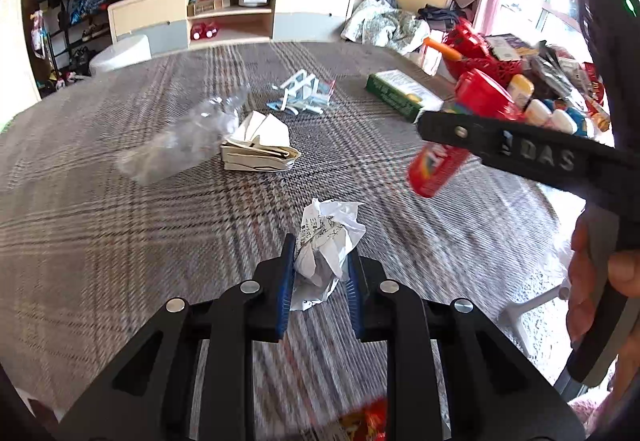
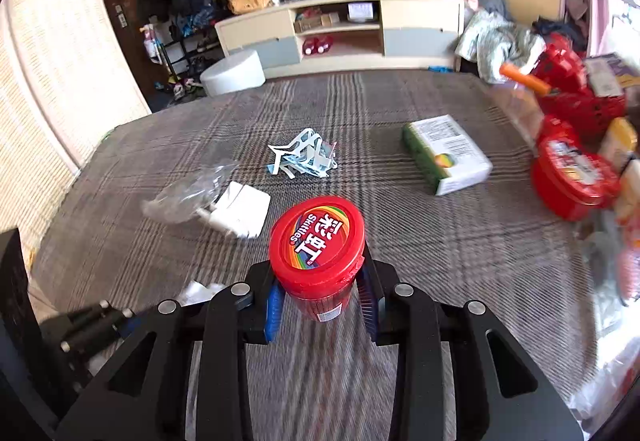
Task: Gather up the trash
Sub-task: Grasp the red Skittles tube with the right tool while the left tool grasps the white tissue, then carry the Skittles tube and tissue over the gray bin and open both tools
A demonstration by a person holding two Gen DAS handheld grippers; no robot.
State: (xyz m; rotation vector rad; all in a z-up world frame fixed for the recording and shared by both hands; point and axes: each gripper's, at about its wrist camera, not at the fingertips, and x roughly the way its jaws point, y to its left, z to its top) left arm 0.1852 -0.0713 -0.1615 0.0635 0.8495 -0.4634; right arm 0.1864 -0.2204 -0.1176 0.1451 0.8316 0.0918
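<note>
You see a grey-brown plaid cloth [image 2: 400, 241], a red Skittles jar [image 2: 318, 255] with rainbow lid at centre, white printed crumpled paper [image 1: 326, 245], and a green-and-white box [image 2: 446, 155] at upper right.

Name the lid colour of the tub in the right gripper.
Red, with a rainbow Skittles label; the lid shows best in the right wrist view.

Plaid-covered table [image 2: 400, 261], with torn blue-white packaging [image 2: 305, 157] mid-cloth; left of it a crushed clear bottle [image 2: 188, 193] touching folded paper [image 2: 242, 215], right a green carton [image 2: 446, 155].
</note>
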